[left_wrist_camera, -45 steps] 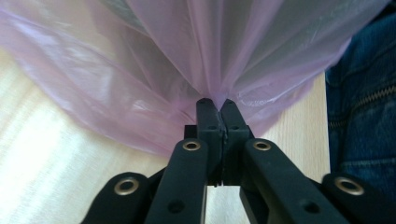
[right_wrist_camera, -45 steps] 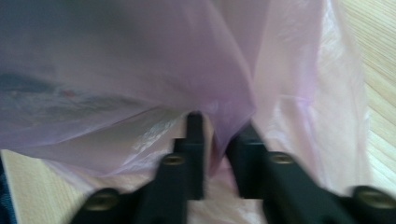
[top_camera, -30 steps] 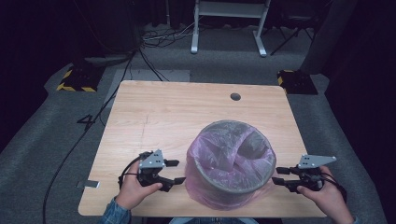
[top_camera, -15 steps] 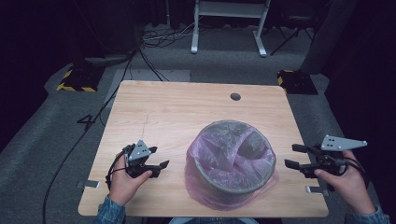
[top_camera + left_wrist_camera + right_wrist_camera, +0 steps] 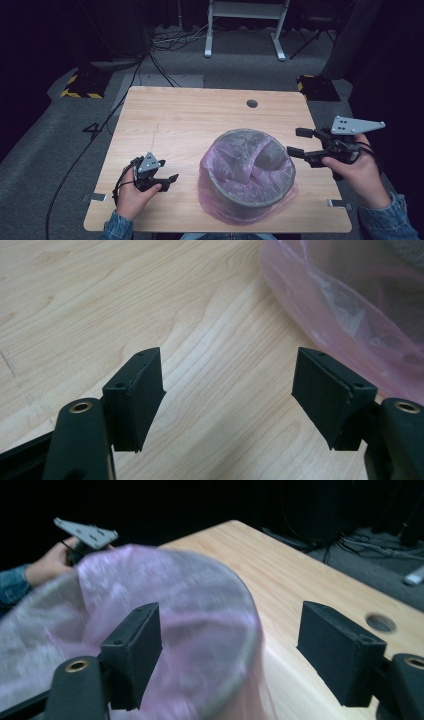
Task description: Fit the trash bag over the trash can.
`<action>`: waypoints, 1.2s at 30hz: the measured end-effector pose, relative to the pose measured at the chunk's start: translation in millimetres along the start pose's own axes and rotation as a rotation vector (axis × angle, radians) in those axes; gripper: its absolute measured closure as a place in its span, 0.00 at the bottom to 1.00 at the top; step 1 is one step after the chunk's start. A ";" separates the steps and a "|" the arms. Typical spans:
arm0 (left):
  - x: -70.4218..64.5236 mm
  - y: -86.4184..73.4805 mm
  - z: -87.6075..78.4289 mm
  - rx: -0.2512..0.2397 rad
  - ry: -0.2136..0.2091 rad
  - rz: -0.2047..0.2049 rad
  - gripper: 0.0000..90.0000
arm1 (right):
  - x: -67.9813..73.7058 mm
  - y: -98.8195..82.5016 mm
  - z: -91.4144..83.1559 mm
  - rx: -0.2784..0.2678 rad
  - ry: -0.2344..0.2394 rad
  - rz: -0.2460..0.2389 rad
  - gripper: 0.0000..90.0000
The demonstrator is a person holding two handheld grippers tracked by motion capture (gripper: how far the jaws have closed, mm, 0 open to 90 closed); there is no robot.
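2 hands, left [image 5: 132,192] low, right [image 5: 352,167] raised

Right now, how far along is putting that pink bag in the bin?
The pink bag already lines the grey bin, draped over its rim. Nothing is in hand: the left gripper and right gripper are open, apart from it. Its crumpled inside may need smoothing.

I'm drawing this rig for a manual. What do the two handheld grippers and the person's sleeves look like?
Both are black. The left claw and right claw each end in two blocky black jaws with flat pads, brass-ringed holes behind them. Each carries a grey three-cornered plate with small holes, and a black cable loops from the left. Sleeves are blue denim.
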State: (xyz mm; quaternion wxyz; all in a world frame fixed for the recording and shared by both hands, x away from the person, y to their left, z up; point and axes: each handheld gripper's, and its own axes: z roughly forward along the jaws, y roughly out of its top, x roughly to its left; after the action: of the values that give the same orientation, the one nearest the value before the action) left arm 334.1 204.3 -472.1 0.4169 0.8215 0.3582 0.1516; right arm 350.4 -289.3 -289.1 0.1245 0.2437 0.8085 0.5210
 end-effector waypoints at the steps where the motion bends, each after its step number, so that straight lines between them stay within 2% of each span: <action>1: 0.7 -1.0 -0.3 0.001 0.002 0.004 0.32 | 3.1 6.6 5.7 -0.005 0.008 -0.010 0.28; 8: 3.5 -9.2 -1.8 0.005 0.019 -0.021 0.31 | 19.7 31.4 39.6 -0.022 0.048 -0.041 0.26; 13: 5.6 -13.9 -1.3 0.014 0.024 -0.028 0.31 | 33.7 41.6 58.8 -0.015 0.087 -0.057 0.27; 17: 5.1 -14.5 0.0 0.011 0.016 -0.034 0.31 | 42.9 44.3 74.6 -0.009 0.111 -0.045 0.30; 20: 3.1 -12.9 1.1 0.008 -0.011 -0.026 0.31 | 48.1 40.7 89.0 0.024 0.136 -0.044 0.31; 25: -1.9 -9.5 3.5 0.008 -0.031 -0.015 0.31 | 55.7 31.7 116.0 0.112 0.176 -0.063 0.38; 34: -3.1 -8.7 6.5 0.011 -0.050 -0.009 0.31 | 53.6 15.3 150.9 0.226 0.166 -0.056 0.33; 36: -3.1 -8.2 7.4 0.015 -0.057 -0.010 0.31 | 52.0 11.3 156.5 0.278 0.154 -0.073 0.29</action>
State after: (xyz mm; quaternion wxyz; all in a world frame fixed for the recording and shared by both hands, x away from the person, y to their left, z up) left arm 332.1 201.1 -482.9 0.4213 0.8270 0.3512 0.1234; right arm 380.5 -135.9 -342.9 0.0461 0.1885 0.8882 0.4165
